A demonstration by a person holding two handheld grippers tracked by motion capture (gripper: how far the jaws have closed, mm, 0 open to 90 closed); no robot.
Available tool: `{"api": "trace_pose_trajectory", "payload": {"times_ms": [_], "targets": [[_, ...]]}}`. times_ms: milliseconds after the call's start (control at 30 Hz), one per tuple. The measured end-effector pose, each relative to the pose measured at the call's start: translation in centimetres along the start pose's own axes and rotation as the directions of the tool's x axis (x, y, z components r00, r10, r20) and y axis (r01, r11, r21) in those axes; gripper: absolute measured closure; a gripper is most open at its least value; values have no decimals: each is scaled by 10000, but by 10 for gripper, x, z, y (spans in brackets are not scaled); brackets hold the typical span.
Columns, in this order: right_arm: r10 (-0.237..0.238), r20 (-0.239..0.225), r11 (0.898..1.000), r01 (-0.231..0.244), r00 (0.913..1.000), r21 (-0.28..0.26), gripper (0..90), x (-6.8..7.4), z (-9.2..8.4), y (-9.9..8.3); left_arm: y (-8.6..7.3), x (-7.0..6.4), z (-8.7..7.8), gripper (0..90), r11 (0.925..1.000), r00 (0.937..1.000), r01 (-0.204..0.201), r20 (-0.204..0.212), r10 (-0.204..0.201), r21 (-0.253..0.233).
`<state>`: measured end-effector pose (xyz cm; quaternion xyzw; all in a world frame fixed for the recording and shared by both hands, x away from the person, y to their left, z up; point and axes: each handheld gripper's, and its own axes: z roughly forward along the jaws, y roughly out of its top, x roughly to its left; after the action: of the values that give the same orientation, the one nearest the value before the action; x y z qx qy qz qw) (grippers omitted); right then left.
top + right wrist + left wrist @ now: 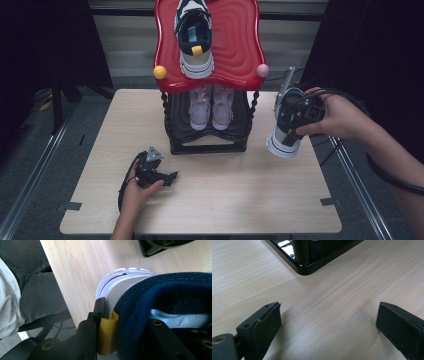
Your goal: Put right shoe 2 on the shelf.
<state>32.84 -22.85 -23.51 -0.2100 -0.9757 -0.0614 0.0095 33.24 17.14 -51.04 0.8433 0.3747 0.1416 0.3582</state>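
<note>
Clamping the sneaker (286, 131) by its heel collar, I'm holding my right gripper (295, 112) right of the shoe rack (207, 142); left gripper (172, 176) is lying spread wide, empty, on the table (225, 200) before it.

Navy and white sneaker (285, 131), yellow heel tab, heel-down, lifted beside rack (207, 125)

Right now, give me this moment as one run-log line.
right claw: shut on navy sneaker, held above table | left claw: open, on table | red shelf: matching sneaker on top
</note>
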Motion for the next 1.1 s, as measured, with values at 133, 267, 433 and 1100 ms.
{"api": "trace_pose_trajectory", "payload": {"times_ms": [133,267,433,1100], "targets": [[-162,285,9999,161,9995,34,713,0,-21,5,0,1,0,55,9999,10000,-89,21,89,85],[-261,573,9996,264,9980,-36,713,0,-41,10,0,1,0,55,9999,9999,-103,10,103,77],[-385,768,9991,395,9963,-121,713,1,-66,17,0,0,0,56,9999,9999,-108,-8,108,38],[-1371,2693,9894,1450,9533,-97,714,18,-148,70,0,0,0,56,10000,10000,-71,-13,71,6]]}}
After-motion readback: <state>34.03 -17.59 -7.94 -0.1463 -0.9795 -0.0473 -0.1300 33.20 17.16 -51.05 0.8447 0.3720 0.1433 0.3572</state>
